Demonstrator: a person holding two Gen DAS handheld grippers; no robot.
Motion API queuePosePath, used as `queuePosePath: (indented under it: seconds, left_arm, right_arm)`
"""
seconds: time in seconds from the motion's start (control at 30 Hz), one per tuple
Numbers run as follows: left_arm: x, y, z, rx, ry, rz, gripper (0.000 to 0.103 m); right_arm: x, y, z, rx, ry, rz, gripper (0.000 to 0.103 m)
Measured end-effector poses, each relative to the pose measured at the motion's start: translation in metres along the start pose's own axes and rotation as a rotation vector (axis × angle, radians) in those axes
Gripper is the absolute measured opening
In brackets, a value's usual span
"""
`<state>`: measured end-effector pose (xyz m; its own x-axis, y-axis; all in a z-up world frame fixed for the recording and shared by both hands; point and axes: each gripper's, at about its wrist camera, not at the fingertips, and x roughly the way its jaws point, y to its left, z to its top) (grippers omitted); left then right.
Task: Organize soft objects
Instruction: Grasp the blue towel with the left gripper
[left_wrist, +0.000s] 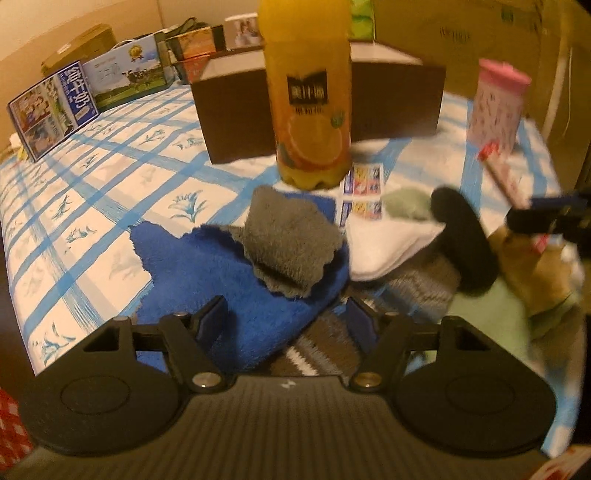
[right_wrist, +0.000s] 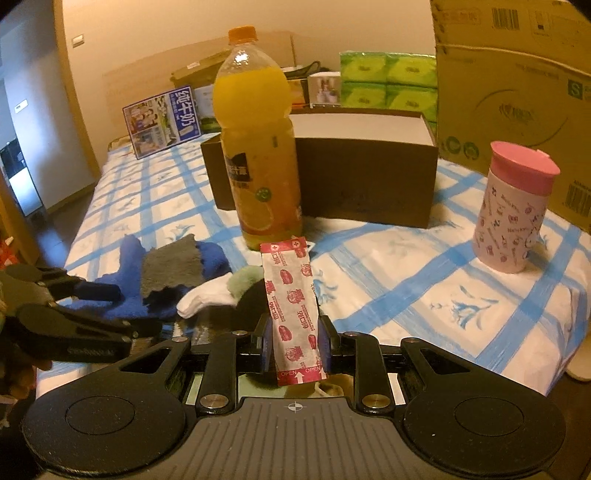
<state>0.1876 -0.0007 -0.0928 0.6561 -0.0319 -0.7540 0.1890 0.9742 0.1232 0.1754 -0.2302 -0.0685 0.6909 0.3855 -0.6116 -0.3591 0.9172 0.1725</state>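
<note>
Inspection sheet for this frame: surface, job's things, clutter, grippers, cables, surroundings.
Surface: blue-checked bedsheet.
Job's things: grey cloth lying on blue towel; white sock beside them.
Clutter: orange juice bottle, brown open box, pink-lidded cup.
Grippers: left gripper open over the blue towel; right gripper shut on a red-printed plaster packet.
Cables: nothing seen.
Surroundings: cardboard carton, green tissue packs.

Warm, dim light falls on cream walls (right_wrist: 155, 48) — a bed (right_wrist: 406, 280) in blue-checked sheet fills the room, a dark doorway (right_wrist: 18, 166) at nine o'clock.
</note>
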Motion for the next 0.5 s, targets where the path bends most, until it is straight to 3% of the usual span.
queuePosePath:
  seconds: [0.1, 0.17, 0.23, 0.27, 0.5]
  left_arm:
    - [0.01, -0.001, -0.005, 0.048, 0.004, 0.028, 0.063]
    - [0.012, 0.0, -0.006, 0.063, -0.011, 0.032, 0.047]
    - [0.011, 0.003, -0.004, 0.069, -0.017, 0.009, 0.018]
    - [0.01, 0.006, -0.002, 0.06, -0.02, -0.005, 0.013]
    - [-0.02, 0.032, 0.012, 0.01, -0.101, -0.033, 0.006]
  right_arm:
    - [0.003, -0.001, 0.0, 0.004, 0.004, -0.003, 0.026]
    - [0.004, -0.002, -0.001, 0.009, 0.004, -0.007, 0.026]
    - [0.004, -0.002, 0.0, 0.012, 0.003, -0.009, 0.026]
    - [0.003, -0.002, 0.001, 0.011, 0.0, -0.011, 0.026]
    - [-0.005, -0.001, 0.007, 0.001, -0.028, -0.014, 0.026]
